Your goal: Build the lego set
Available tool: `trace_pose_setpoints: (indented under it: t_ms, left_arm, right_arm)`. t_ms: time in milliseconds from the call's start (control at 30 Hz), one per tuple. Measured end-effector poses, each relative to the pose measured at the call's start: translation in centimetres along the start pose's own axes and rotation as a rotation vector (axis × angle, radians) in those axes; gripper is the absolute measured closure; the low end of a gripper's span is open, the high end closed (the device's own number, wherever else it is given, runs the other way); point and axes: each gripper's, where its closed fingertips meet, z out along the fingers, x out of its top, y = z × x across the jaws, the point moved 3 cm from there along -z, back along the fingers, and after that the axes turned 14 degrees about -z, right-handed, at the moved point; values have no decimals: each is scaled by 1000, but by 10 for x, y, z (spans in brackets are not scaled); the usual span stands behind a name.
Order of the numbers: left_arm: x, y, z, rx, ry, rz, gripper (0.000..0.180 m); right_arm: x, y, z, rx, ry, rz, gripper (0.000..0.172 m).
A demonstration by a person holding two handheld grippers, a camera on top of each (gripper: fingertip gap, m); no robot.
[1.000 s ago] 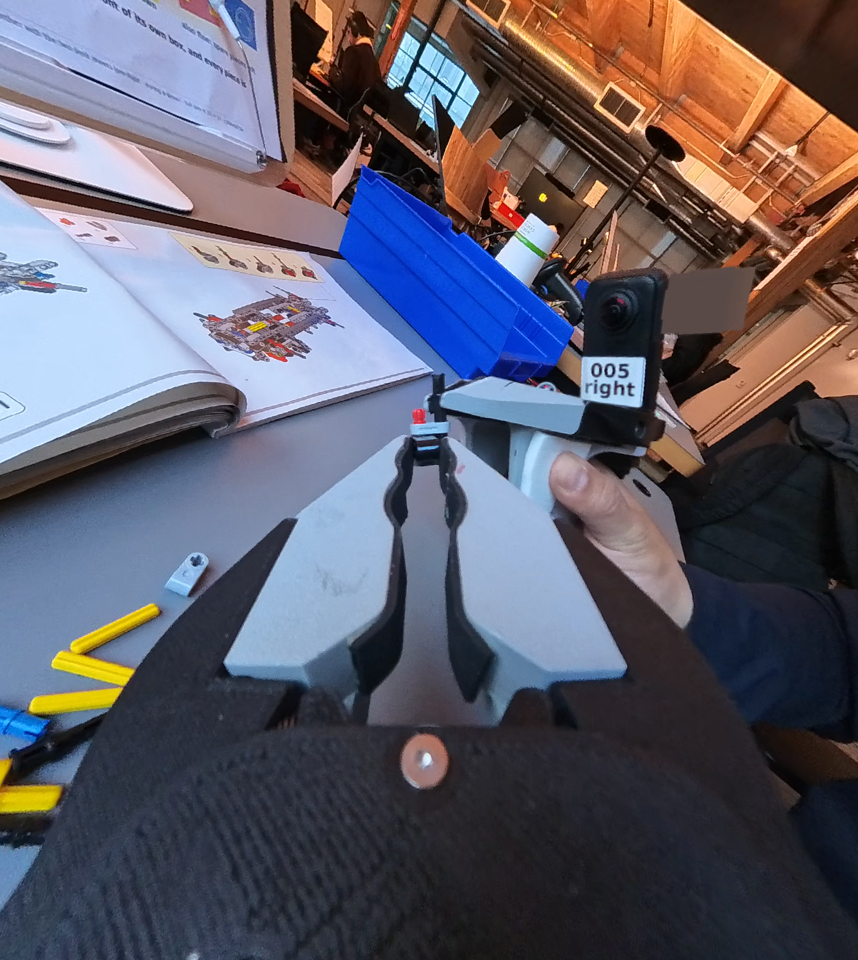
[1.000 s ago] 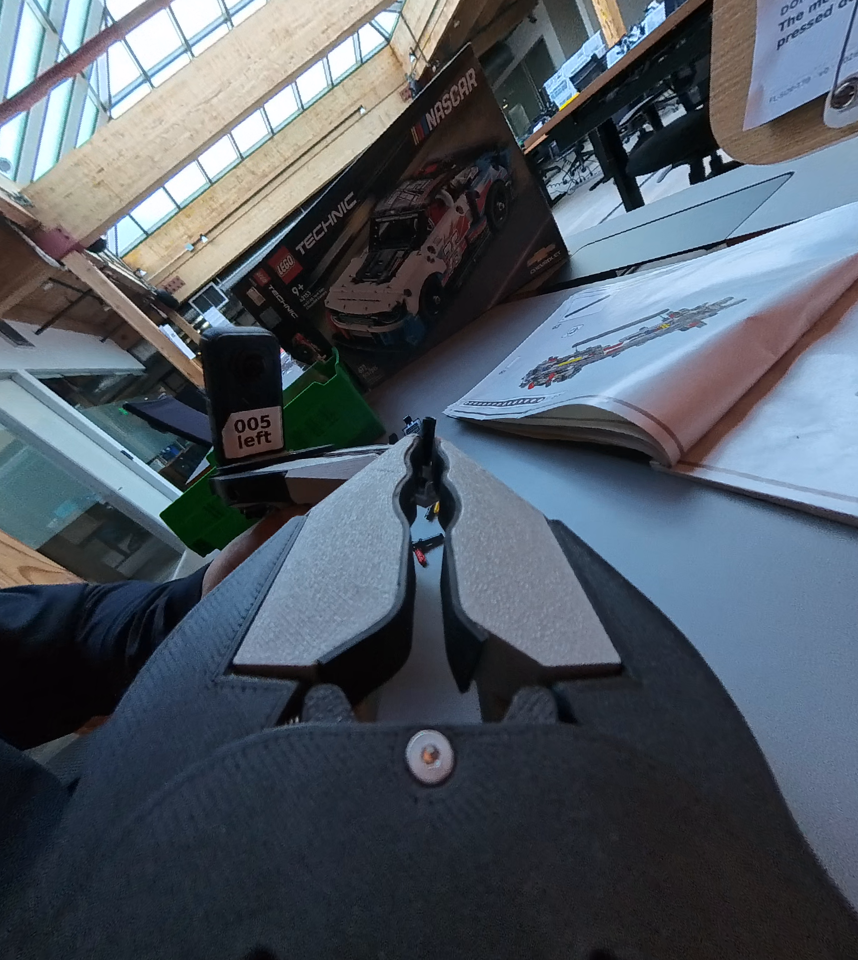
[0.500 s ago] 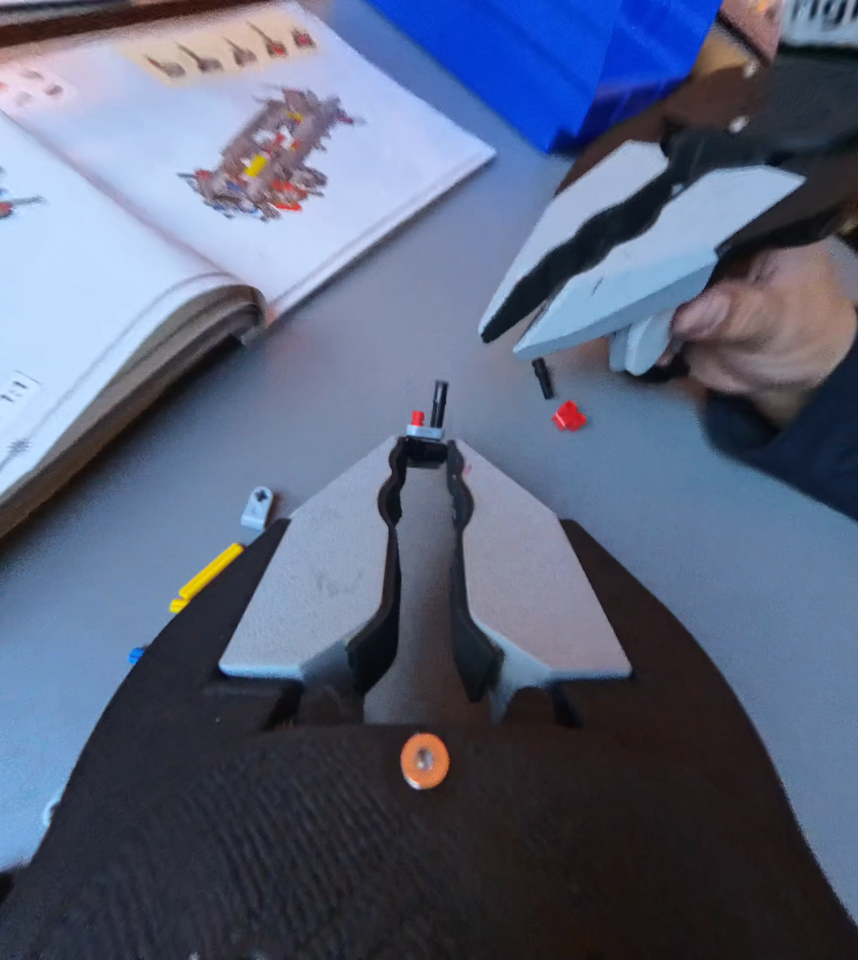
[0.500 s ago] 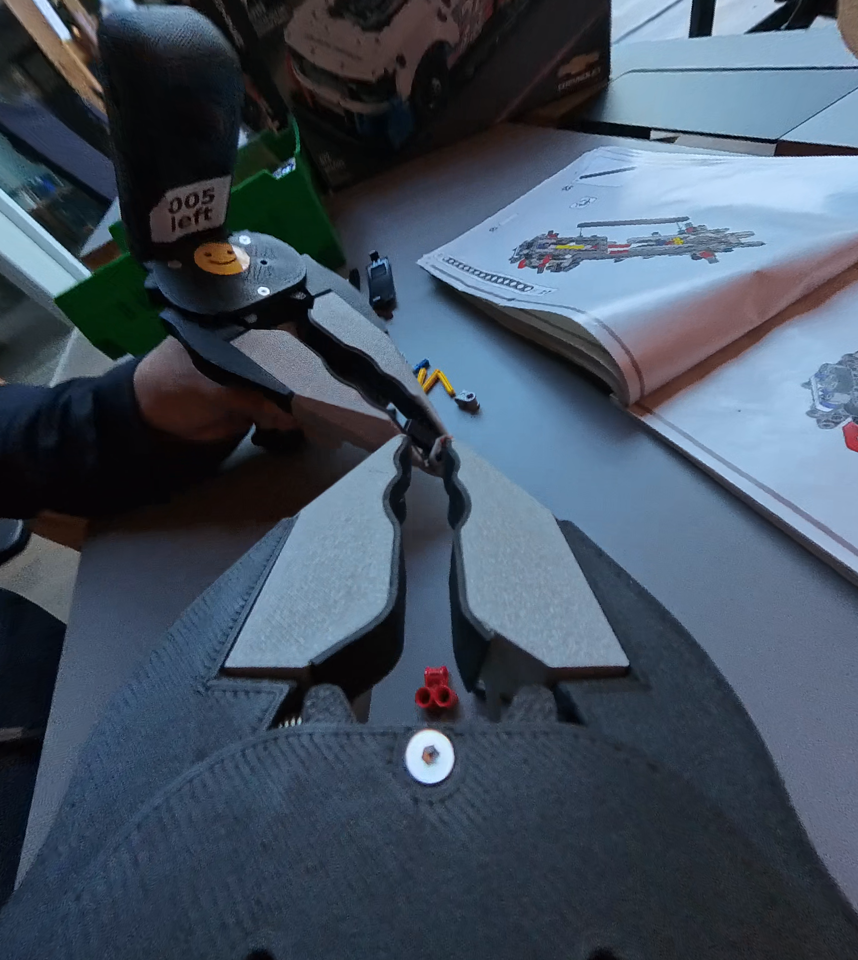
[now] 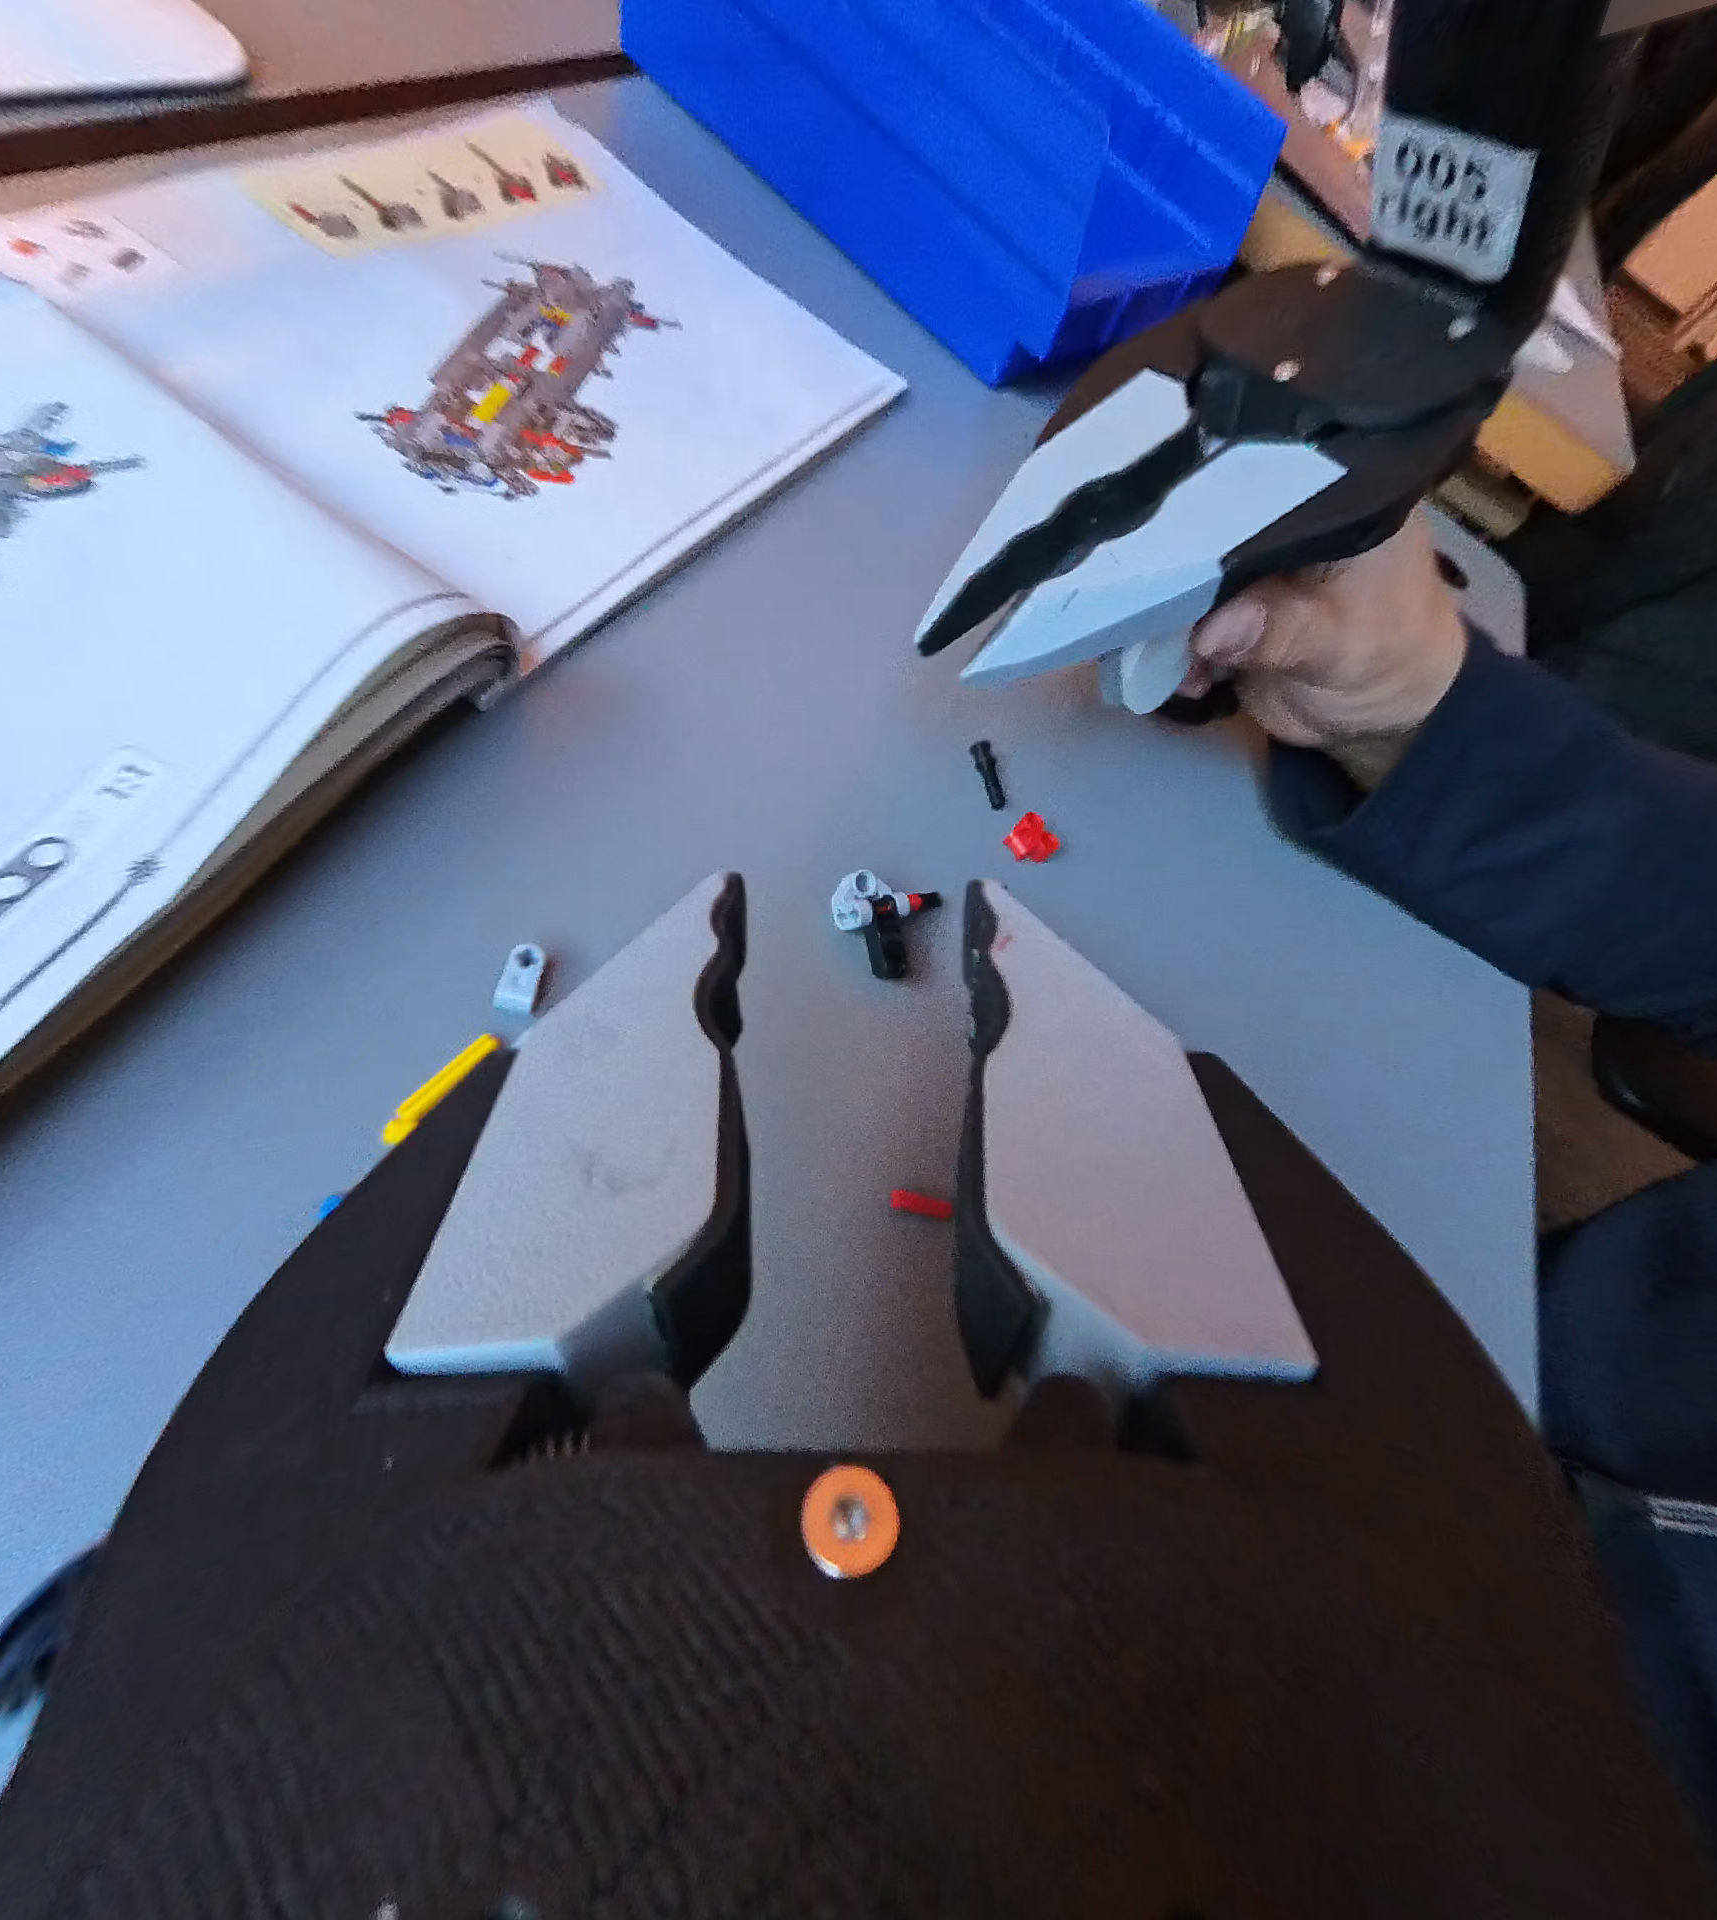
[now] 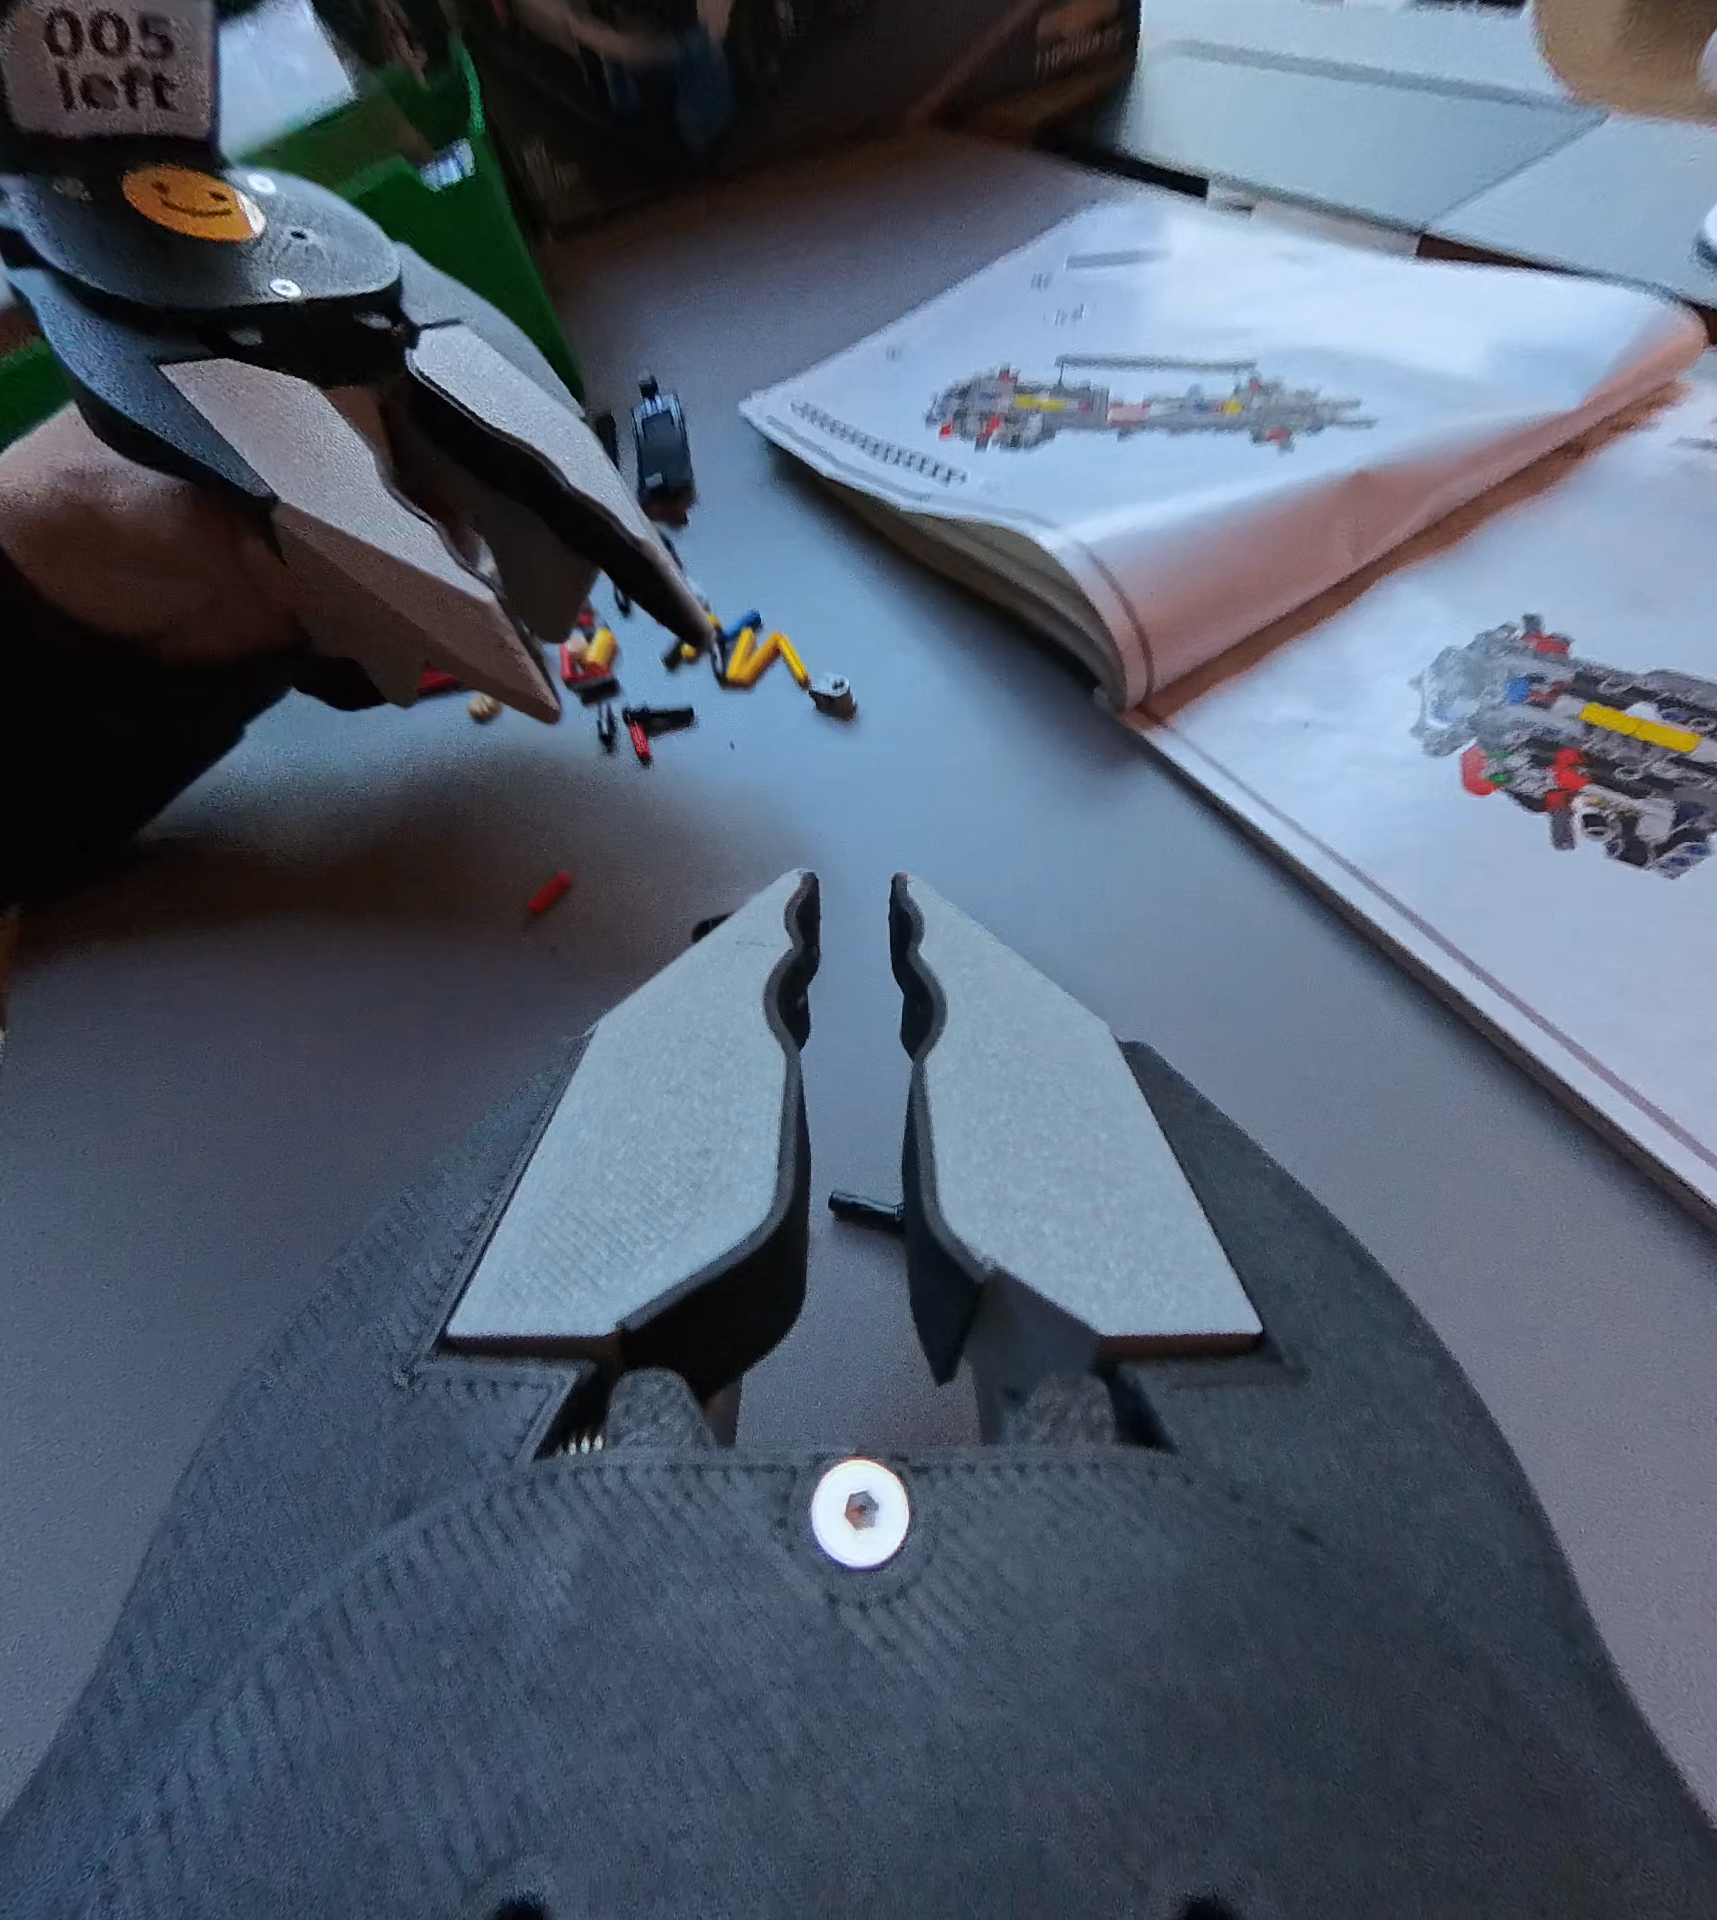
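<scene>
My left gripper [image 5: 854,891] is open, low over the grey table [image 5: 729,675]. A small assembly of grey, black and red pieces [image 5: 880,920] lies loose on the table between its fingertips, touching neither pad. A red pin [image 5: 919,1203] lies on the table farther back between the fingers. My right gripper [image 6: 854,883] is slightly open and holds nothing; a black pin [image 6: 864,1207] lies on the table beneath it. It also shows in the left wrist view [image 5: 947,660], above a black pin [image 5: 987,774] and a red piece [image 5: 1030,837]. The left gripper shows in the right wrist view [image 6: 625,675].
An open instruction booklet [image 5: 314,416] lies at the left, a blue bin [image 5: 958,177] behind it. A grey connector [image 5: 521,977] and yellow axle [image 5: 438,1086] lie left of my left fingers. Several loose pieces [image 6: 729,655], a green bin [image 6: 438,208] and a dark box [image 6: 781,83] are nearby. The grippers' ends are close to 8 centimetres from one another. The grey connector [image 5: 521,977] lies around 6 centimetres away from my left fingertips.
My left gripper opened wide and released the small assembly, which now lies on the table. My right gripper came off it, drew back and opened slightly. Both grippers tipped down toward the table.
</scene>
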Motion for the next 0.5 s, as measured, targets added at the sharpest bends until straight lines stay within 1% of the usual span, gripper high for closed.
trace_pose_setpoints:
  t_ms: [100,233,333,400,500]
  left_arm:
    - [12,3,-38,37,74,20,139]
    - [34,8,-106,138,236,109,137]
    - [37,14,-144,195,316,159,136]
    - [30,18,-153,213,326,158,134]
    - [7,27,-138,161,278,132,129]
  right_arm:
    - [10,1,-10,12,98,10,157]
    - [26,-1,-26,14,221,-11,145]
    - [38,-7,-35,20,311,-40,139]
    - [41,-12,-35,34,329,-57,134]
    - [43,-20,-31,56,334,-92,127]
